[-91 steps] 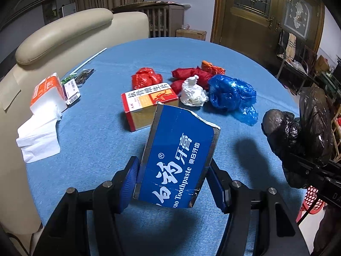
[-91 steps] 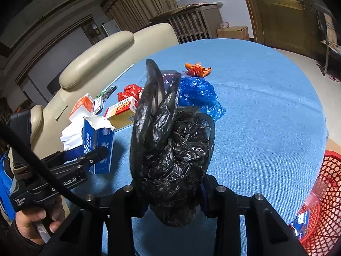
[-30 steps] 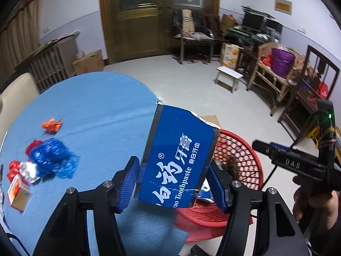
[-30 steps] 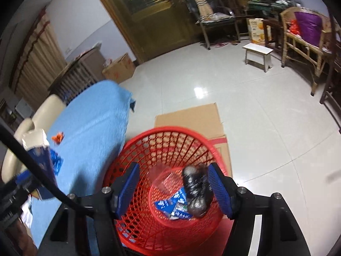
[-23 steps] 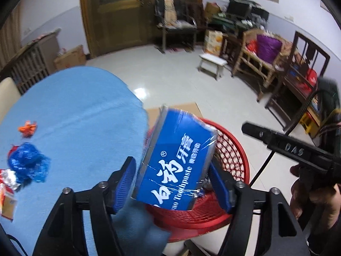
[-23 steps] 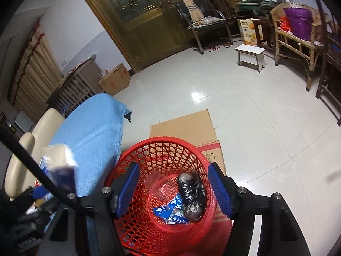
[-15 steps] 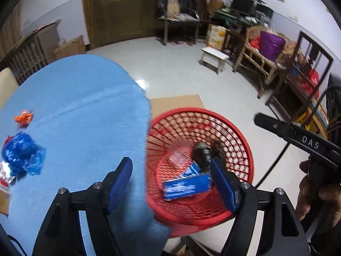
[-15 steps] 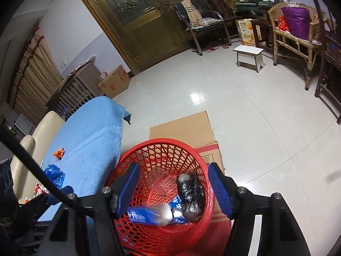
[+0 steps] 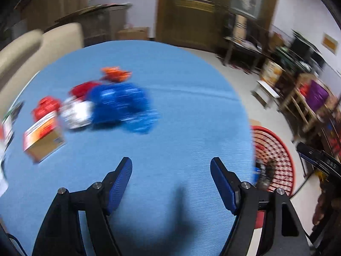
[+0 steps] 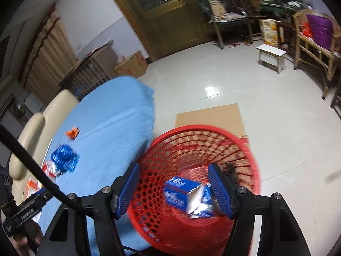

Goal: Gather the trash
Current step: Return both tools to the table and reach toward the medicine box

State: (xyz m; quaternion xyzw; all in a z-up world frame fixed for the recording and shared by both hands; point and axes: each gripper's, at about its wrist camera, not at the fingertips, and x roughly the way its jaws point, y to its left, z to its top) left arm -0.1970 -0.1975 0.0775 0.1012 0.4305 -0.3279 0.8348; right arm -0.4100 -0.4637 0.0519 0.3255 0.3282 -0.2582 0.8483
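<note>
Lying in the red basket (image 10: 198, 149) now, the toothpaste box (image 10: 183, 194) has left the left gripper (image 9: 171, 183), whose jaws just opened and are empty above the table (image 9: 170, 128); right gripper (image 10: 173, 186) gapes empty too.

Blue toothpaste box (image 10: 181, 194) lies inside red basket (image 10: 245, 149); empty fingers (image 10: 219, 187) spread above.

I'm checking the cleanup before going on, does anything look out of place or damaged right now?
Mostly the leftover litter: a crumpled blue plastic bag, red wrappers and a small carton lie scattered on the blue tablecloth. In the red basket, the toothpaste box lies tilted with a torn-open end.
</note>
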